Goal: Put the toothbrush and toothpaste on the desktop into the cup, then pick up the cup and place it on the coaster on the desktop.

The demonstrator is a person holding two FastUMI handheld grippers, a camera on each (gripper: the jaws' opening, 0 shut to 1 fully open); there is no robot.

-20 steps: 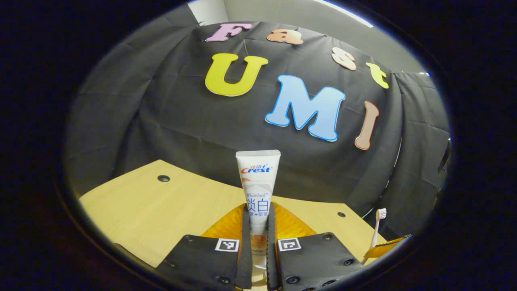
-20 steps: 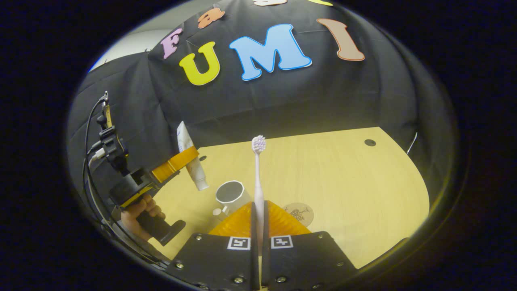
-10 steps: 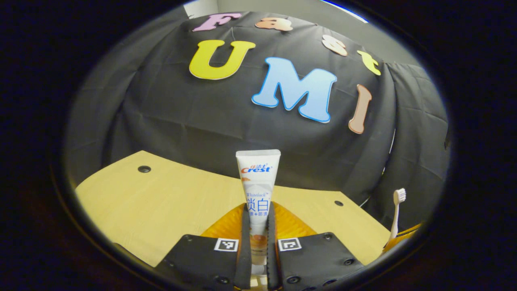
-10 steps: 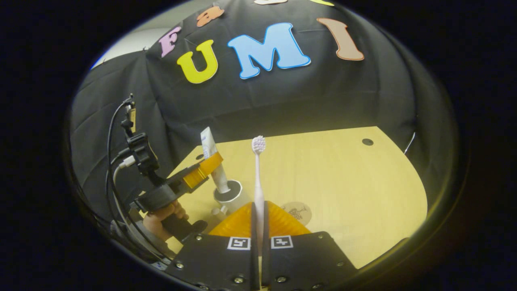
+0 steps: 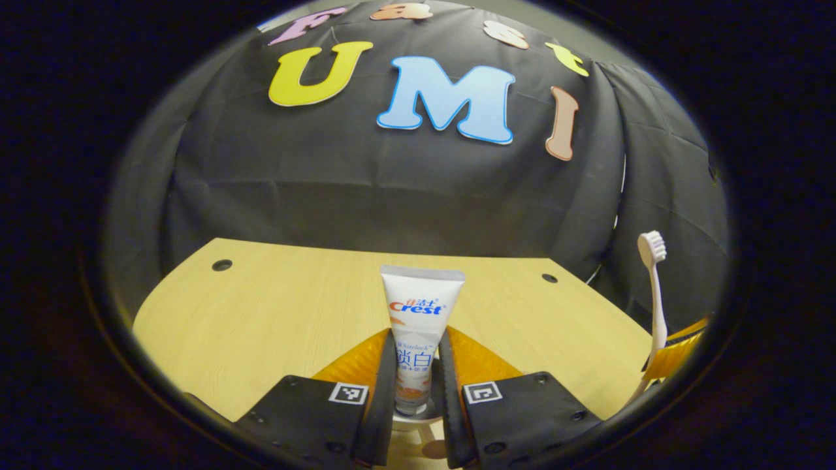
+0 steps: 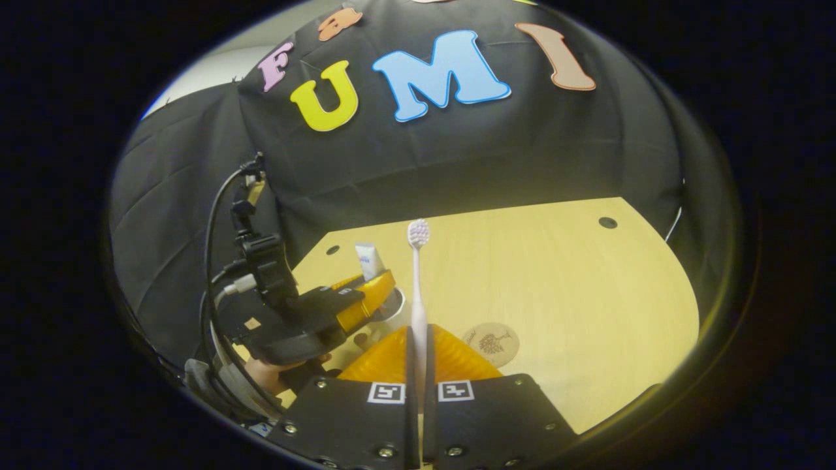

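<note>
Toothpaste (image 5: 418,326): a soft, light tube standing upright, cap end down, inside the cup (image 5: 411,419), whose rim shows just below the tube at 6 o'clock in the left gripper view. The left hand-held gripper (image 5: 417,385) has its fingers on either side of the tube; whether they press on it or have slackened cannot be told. The tube probably dents under pressure, so the firmer lower body near the cap is the better hold.

Toothbrush (image 6: 417,294): stiff, thin and light, held upright, bristles at 12 o'clock, clamped at its handle by the right hand-held gripper (image 6: 418,365). Its smooth handle may pivot if gripped loosely.

In the right gripper view the cup (image 6: 392,305) lies at 10 o'clock of the brush, partly behind the left hand-held gripper (image 6: 366,297); the coaster (image 6: 491,344) lies on the tabletop (image 6: 555,294) at 4 o'clock, apart from the cup.
</note>
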